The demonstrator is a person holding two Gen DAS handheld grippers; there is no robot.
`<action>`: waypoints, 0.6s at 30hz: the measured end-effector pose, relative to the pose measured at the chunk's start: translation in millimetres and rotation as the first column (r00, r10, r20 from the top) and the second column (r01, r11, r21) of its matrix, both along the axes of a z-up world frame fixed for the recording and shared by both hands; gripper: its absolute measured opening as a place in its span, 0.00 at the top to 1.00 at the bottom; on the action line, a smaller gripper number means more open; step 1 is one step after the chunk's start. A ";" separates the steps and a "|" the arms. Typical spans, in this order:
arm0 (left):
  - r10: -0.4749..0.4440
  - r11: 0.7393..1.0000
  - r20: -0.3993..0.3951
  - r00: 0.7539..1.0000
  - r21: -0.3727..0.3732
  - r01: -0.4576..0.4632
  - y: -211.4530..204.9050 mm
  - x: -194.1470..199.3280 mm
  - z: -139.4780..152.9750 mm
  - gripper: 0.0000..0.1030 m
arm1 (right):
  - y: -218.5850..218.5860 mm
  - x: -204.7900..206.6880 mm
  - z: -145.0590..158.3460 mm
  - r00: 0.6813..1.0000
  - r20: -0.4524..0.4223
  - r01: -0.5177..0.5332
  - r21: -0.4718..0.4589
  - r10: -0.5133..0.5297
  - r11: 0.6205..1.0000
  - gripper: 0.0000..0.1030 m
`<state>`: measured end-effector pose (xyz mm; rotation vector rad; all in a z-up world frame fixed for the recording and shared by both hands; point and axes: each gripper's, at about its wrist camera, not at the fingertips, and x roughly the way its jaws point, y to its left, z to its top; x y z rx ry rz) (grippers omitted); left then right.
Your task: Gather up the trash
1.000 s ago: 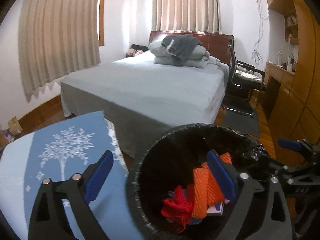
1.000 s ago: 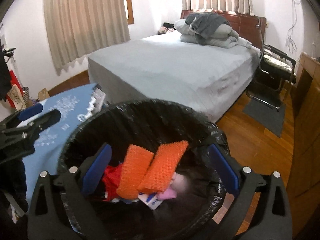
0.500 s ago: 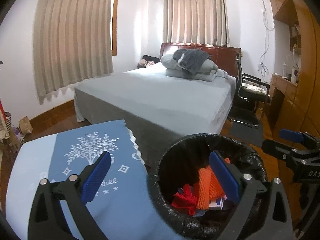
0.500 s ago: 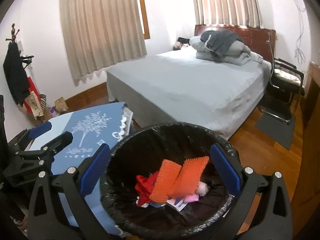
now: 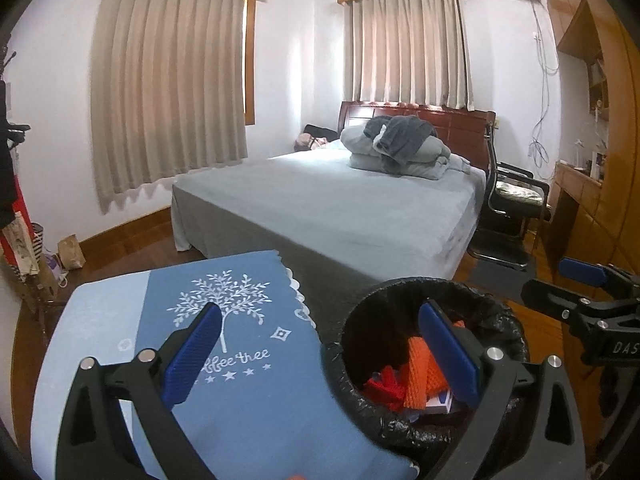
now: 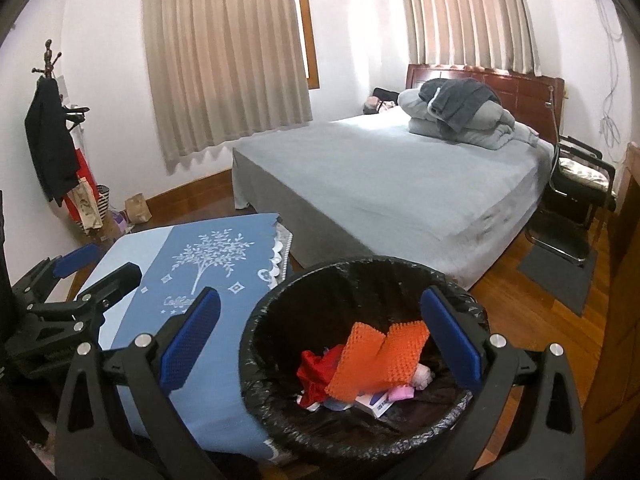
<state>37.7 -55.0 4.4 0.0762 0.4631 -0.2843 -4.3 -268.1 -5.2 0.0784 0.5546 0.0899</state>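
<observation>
A round bin lined with a black bag (image 6: 256, 344) (image 5: 352, 364) stands on the floor beside a low table. Inside lie orange foam netting (image 6: 376, 356) (image 5: 420, 376), red netting (image 6: 316, 372) (image 5: 384, 386), a pink scrap (image 6: 404, 392) and a white-blue packet (image 6: 376, 402). My left gripper (image 5: 320, 356) hangs open above the table edge and bin rim, holding nothing. Over the bin, my right gripper (image 6: 320, 340) is open and empty too. Each gripper shows in the other's view: the right gripper (image 5: 592, 304) at the right edge, the left gripper (image 6: 68, 292) at the left.
The table wears a blue cloth with a white tree print (image 5: 224, 320) (image 6: 208, 256). Behind it is a grey bed (image 5: 340, 208) with folded bedding, a black chair (image 5: 508, 208), wooden cabinets (image 5: 592, 200), a coat rack (image 6: 52, 136), bags on the wood floor (image 6: 136, 208).
Both grippers have risen and pulled back from the bin, so the bin looks smaller and more of the room shows. Both stay open and empty.
</observation>
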 end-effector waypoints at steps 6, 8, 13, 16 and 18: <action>0.017 1.000 0.015 1.000 0.008 -0.017 5.3 -12.1 6.7 0.06 | 10.7 -7.6 5.6 1.000 0.008 -0.016 -0.008 0.016 1.000 0.05; 0.021 1.000 0.017 1.000 0.010 -0.021 6.8 -15.5 7.7 0.06 | 14.3 -10.0 7.1 1.000 0.011 -0.022 -0.010 0.022 1.000 0.05; 0.025 1.000 0.021 0.999 0.012 -0.025 8.9 -20.5 8.8 0.06 | 18.1 -12.3 7.8 1.000 0.012 -0.028 -0.010 0.028 1.000 0.05; 0.027 1.000 0.025 0.999 0.013 -0.027 10.3 -22.6 10.1 0.06 | 19.0 -13.2 9.0 0.999 0.014 -0.029 -0.010 0.029 1.000 0.05; 0.029 0.999 0.026 0.999 0.013 -0.029 10.7 -23.1 10.3 0.06 | 19.7 -13.7 9.5 0.999 0.014 -0.030 -0.010 0.030 1.000 0.05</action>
